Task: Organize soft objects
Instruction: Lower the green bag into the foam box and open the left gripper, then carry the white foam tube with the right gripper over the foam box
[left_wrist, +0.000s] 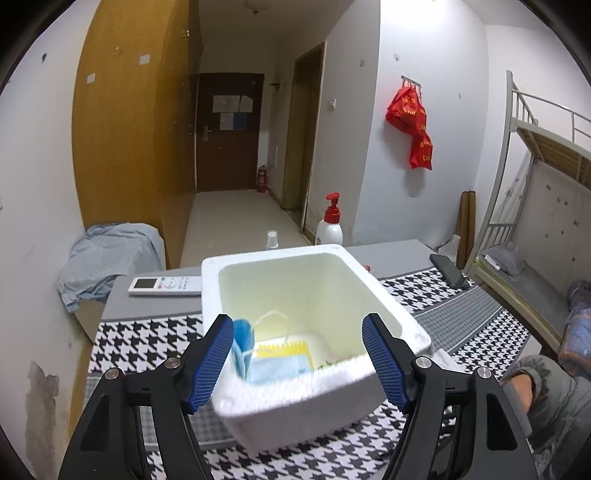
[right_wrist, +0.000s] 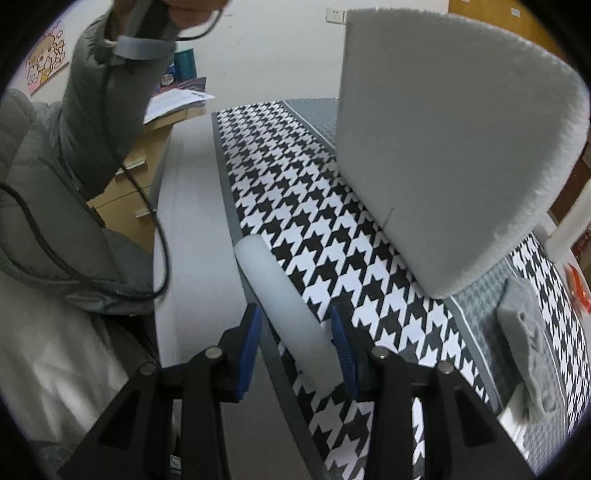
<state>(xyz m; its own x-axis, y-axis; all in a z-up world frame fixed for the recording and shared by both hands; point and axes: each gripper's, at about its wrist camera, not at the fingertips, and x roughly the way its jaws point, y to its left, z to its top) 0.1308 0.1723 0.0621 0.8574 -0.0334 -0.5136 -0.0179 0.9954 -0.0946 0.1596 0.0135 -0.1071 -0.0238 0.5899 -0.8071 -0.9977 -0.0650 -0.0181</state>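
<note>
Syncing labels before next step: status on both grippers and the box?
Left gripper open over white foam box; blue face masks inside. Right gripper shut on white foam cylinder. Nothing blocking.

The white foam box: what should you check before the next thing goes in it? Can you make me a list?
1. Foam box open on top: ok, no lid on it.
2. Room inside: ok, only a blue face mask, a yellow item and a blue piece lie at the near end.
3. Left gripper empty: ok, its jaws stand wide at the box's near rim, touching nothing.
4. Right gripper holding something: ok, the white foam tube sits between its jaws.
5. Tube will fit the box: cannot tell.
6. Grey cloth on the checked mat waiting: ok, untouched.
</note>
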